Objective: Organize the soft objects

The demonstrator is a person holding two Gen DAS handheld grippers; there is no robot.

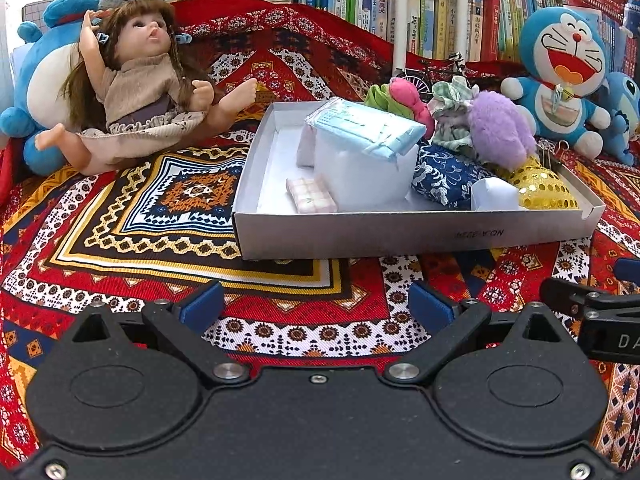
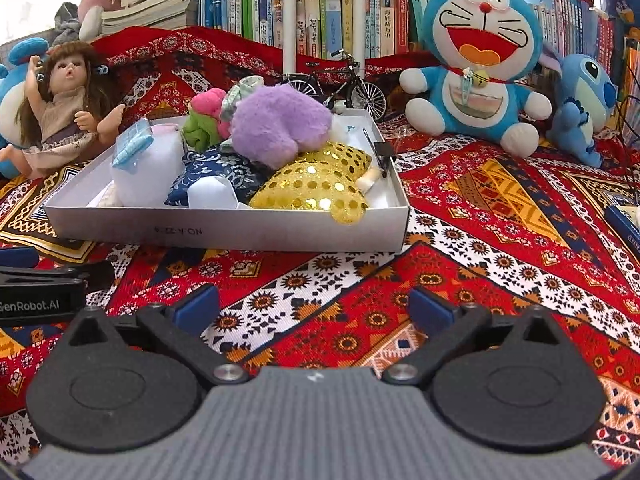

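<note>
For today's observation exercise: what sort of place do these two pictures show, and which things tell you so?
Probably a home study or child's room: a bookshelf packed with books at the back, plush toys and a doll sitting on a patterned cloth, and a white box of soft items.

Soft toys (image 2: 280,124) heaped in box (image 2: 224,236)

Hidden, cropped and unreadable parts around the shallow white cardboard box (image 2: 224,236)

In the right wrist view, the white padded bundle (image 2: 146,178) at 9 o'clock in the box hides the small things behind it, and the dark blue floral cloth pouch (image 2: 212,176) lies half under the fluffy purple plush toy (image 2: 280,120). The upside-down print on the box wall is too small to read. The frame's right edge crops a dark blue flat object (image 2: 624,226); in the left wrist view, the right edge crops a black clamp-like arm (image 1: 592,308).
</note>
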